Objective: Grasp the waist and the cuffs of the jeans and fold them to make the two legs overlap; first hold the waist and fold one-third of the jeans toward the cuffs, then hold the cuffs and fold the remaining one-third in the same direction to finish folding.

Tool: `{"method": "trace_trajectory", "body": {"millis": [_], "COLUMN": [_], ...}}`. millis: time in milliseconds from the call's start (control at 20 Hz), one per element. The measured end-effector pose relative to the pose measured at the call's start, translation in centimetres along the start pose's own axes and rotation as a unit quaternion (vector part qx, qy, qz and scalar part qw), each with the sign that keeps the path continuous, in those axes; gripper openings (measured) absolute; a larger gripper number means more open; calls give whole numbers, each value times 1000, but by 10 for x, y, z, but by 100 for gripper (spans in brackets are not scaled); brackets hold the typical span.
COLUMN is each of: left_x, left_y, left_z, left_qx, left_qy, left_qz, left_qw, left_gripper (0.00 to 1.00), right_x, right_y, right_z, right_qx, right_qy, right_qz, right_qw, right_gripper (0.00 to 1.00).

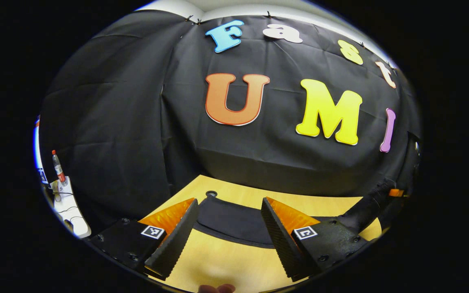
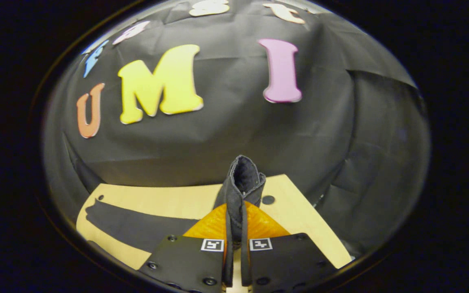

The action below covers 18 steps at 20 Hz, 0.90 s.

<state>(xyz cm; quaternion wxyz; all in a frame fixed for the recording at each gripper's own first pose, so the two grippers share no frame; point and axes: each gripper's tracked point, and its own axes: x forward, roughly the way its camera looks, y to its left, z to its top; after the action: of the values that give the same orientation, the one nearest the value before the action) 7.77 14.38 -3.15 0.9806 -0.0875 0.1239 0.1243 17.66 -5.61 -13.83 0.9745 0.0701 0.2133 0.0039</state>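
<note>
Your right gripper [image 2: 236,260] is pinching a doubled edge of the jeans [image 2: 240,183] between jaws pressed nearly together, the fabric standing up just ahead of them. Which end that edge is, waist or cuffs, cannot be told. The rest of the jeans is lying flat on the surface [image 2: 299,215], trailing off to the left of those jaws. Your left gripper [image 1: 228,232] is hanging with its jaws spread wide and holding nothing, the dark cloth lying on the surface just beyond them. You are risking a skewed fold: pulling with one end only would drag the jeans sideways, and so thin a pinch could slip free.
</note>
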Motion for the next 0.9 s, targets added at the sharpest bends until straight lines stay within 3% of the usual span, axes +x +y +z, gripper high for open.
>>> {"method": "trace_trajectory", "body": {"millis": [50, 250, 300, 400, 450, 700, 850, 900], "left_x": [1, 6, 6, 7, 7, 12, 17, 18], "left_y": [11, 52, 62, 79, 90, 121, 132, 137], "left_z": [5, 15, 15, 12, 8, -12, -22, -25], "left_qx": [2, 14, 13, 13, 10, -13, -25, -28], "left_qy": [-10, -36, -35, -36, -32, -7, 4, 9], "left_qz": [-1, 12, 13, 20, 27, 44, 42, 45], "left_qw": [1000, 999, 999, 999, 999, 999, 999, 999], "left_gripper": [99, 99, 99, 99, 99, 99, 99, 99], "right_x": [-1, 3, 6, 18, 27, 78, 94, 101], "right_y": [32, 156, 186, 232, 256, 336, 350, 352], "right_z": [8, -1, -13, -42, -60, -159, -210, -225], "right_qx": [-10, -49, -58, -80, -97, -171, -207, -219], "right_qy": [-7, -10, -3, 7, 13, 67, 105, 110], "right_qz": [13, 67, 77, 91, 97, 111, 111, 111], "right_qw": [1000, 997, 995, 993, 990, 977, 966, 963], "right_gripper": [8, 5, 8, 5, 8, 8, 8, 5]}}
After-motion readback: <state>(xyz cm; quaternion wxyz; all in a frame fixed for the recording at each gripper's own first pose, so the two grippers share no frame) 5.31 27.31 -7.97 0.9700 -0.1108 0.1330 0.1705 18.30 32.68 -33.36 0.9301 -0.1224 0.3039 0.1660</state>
